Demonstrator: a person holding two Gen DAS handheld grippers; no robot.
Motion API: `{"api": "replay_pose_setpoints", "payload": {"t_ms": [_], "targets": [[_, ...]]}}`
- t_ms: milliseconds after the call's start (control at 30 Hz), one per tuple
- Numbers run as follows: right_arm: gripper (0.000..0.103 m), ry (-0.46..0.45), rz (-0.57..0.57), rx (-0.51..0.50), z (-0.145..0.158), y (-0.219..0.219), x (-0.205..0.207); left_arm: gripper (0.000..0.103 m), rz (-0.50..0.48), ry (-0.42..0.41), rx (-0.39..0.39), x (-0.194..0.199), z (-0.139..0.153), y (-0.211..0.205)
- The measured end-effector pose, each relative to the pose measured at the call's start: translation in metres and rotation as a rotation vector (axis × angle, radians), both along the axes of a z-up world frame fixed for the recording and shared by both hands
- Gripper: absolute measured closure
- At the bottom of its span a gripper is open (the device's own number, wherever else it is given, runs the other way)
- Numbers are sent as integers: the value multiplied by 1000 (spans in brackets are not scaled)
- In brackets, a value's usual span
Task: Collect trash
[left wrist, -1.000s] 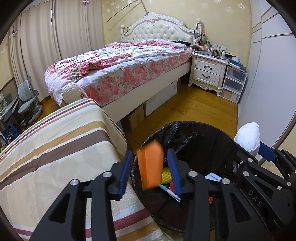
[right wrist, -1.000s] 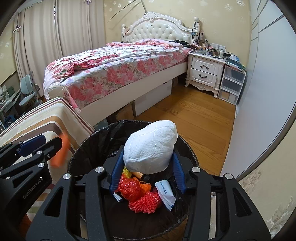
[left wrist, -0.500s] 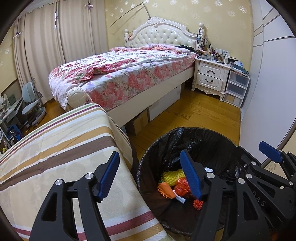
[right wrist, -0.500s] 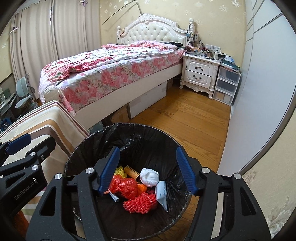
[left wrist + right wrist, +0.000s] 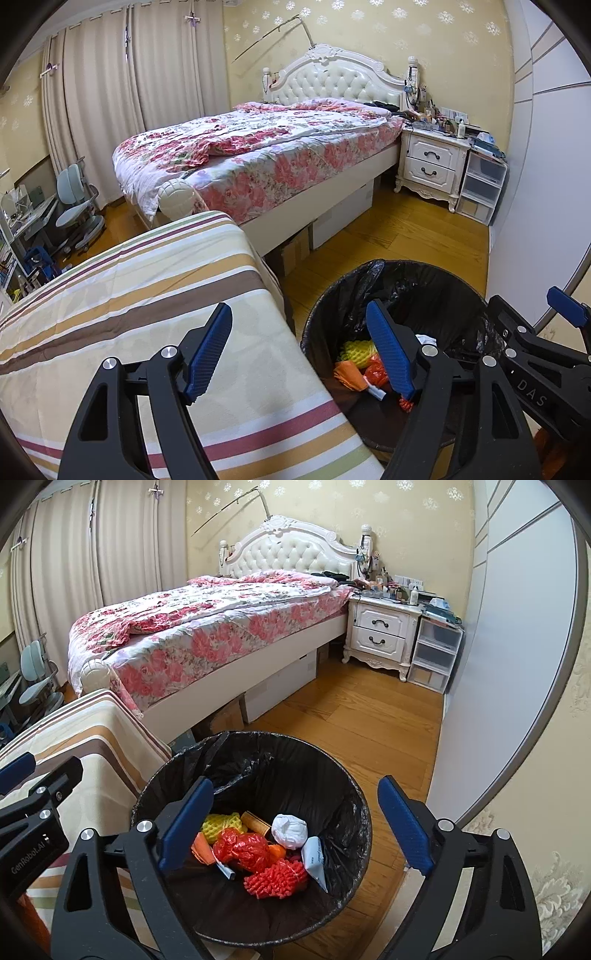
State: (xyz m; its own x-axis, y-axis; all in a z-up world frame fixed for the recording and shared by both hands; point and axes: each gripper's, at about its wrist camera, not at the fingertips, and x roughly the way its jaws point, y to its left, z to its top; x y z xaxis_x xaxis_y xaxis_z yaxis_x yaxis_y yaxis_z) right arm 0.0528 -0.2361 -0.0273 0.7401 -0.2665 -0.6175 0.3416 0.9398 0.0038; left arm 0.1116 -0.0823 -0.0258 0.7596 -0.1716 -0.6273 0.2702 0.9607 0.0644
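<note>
On the left, the striped cloth surface [image 5: 122, 291] lies bare in what both views show; no litter is visible on it. The left gripper [image 5: 299, 350] hangs above its edge where it meets the bin, its jaws having just been opening and now standing wide with nothing between them. One blue pad is over the cloth, the other over the bin's near rim.

Just right of the cloth stands the black-lined trash bin [image 5: 354, 794] on the wood floor [image 5: 369, 716]. Inside it lie the yellow foam net [image 5: 221, 821], an orange scrap [image 5: 203, 849], a crumpled red bag [image 5: 242, 849], a red foam net [image 5: 277, 878], a white paper wad [image 5: 290, 830], a brown cardboard tube [image 5: 255, 821] and a white sachet [image 5: 314, 860].

The right gripper [image 5: 295, 827] is poised over the bin's mouth, its jaws also just opened and wide, empty, the wad lying below on the heap.

The drop looks done, so the step in hand is clearing away. It is best to lift both grippers straight up before swinging aside, so no pad catches the loose liner folded over the rim. Keeping the jaws wide suits the next pick. Whether any trash remains elsewhere cannot be told from here.
</note>
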Motion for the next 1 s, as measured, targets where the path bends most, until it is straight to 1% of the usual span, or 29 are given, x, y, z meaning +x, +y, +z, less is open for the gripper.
{"api": "replay_pose_setpoints", "payload": {"t_ms": [267,500,1000], "targets": [[11,-10,10,3,7,15,-18,25,22,-21,2,-16,7,19],[10,-14,37,-4,13,32,-35,21,42,-30,-9,-32,14,38],[10,-69,95,-6,38,65,-81,20,82,-70,-39,-81,32,75]]}}
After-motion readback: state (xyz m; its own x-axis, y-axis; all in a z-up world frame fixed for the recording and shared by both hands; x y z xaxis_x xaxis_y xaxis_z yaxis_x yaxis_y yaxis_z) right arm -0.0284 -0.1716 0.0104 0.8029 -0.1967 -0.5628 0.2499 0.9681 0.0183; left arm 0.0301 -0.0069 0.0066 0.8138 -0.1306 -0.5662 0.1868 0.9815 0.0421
